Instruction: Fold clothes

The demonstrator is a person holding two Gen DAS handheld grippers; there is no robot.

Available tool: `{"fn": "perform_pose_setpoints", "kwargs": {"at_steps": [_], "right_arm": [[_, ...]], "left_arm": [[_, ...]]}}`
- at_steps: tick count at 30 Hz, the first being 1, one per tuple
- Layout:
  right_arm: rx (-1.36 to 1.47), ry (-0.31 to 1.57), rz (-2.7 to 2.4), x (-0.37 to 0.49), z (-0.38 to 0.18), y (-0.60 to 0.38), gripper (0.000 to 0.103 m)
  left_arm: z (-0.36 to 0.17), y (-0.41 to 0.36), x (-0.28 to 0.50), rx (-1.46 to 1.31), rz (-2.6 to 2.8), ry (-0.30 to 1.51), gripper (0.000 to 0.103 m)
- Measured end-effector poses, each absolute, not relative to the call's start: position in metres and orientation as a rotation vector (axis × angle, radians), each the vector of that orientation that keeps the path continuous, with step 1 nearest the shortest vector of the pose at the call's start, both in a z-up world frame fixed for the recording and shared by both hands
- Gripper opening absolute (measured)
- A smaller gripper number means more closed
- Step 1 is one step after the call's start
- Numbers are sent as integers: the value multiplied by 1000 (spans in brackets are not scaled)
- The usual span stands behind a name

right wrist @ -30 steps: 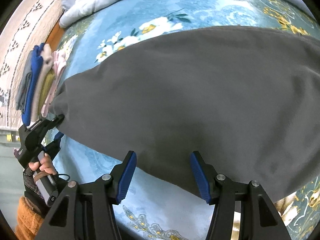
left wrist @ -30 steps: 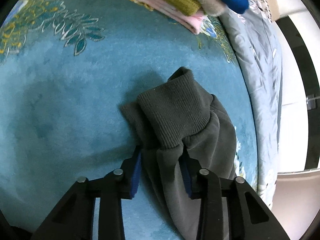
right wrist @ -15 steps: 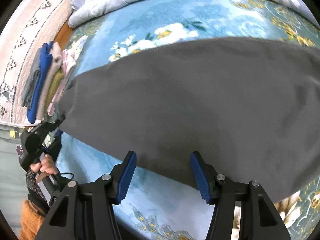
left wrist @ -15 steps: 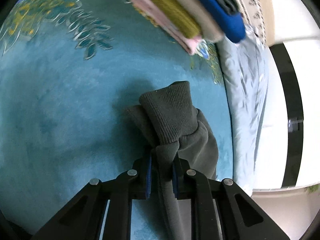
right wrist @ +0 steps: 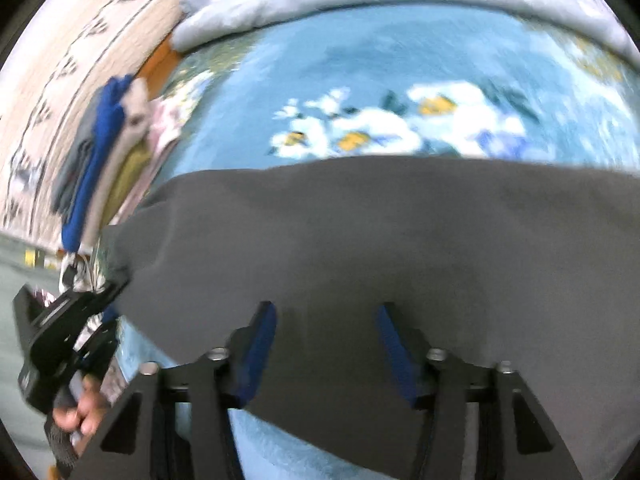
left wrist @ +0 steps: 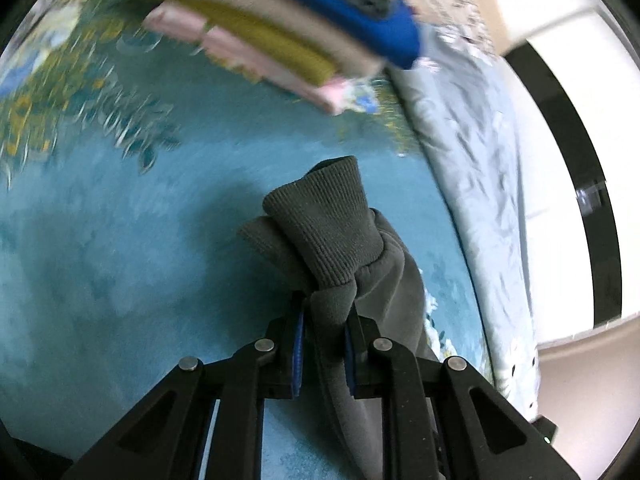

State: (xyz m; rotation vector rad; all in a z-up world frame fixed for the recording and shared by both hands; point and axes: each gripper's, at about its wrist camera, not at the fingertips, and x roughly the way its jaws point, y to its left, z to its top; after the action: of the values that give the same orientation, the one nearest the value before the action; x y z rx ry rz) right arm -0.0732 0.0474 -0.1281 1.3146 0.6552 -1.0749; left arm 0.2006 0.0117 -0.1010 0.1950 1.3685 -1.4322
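Grey fleece garment (right wrist: 380,240), soft and floppy, is draping over the bed (right wrist: 400,64); left gripper (left wrist: 324,326) is clamping fabric behind its ribbed cuff (left wrist: 324,224), right gripper (right wrist: 326,344) is hovering spread apart.

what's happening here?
A person is folding a grey garment on a blue floral bedspread. The left tool is shut on fabric just below the ribbed cuff. The right tool is open over the garment's near edge, gripping nothing. A stack of folded clothes lies nearby.
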Motion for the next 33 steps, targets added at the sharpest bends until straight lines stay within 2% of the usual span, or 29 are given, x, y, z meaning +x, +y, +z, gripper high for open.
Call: {"fn": "perform_pose_setpoints", "kwargs": {"at_steps": [3, 6, 20, 33], "right_arm": [[1302, 678, -1084, -78, -134, 51, 21], [1316, 679, -1083, -85, -141, 51, 10], [1381, 602, -1053, -97, -149, 53, 9], [1410, 480, -1079, -139, -131, 68, 11]], "left_arm": [[-89, 14, 192, 228, -1475, 1310, 17], [-74, 18, 181, 268, -1525, 1240, 17], [11, 46, 62, 535, -1888, 755, 17], [-15, 80, -15, 780, -1963, 733, 17]]}}
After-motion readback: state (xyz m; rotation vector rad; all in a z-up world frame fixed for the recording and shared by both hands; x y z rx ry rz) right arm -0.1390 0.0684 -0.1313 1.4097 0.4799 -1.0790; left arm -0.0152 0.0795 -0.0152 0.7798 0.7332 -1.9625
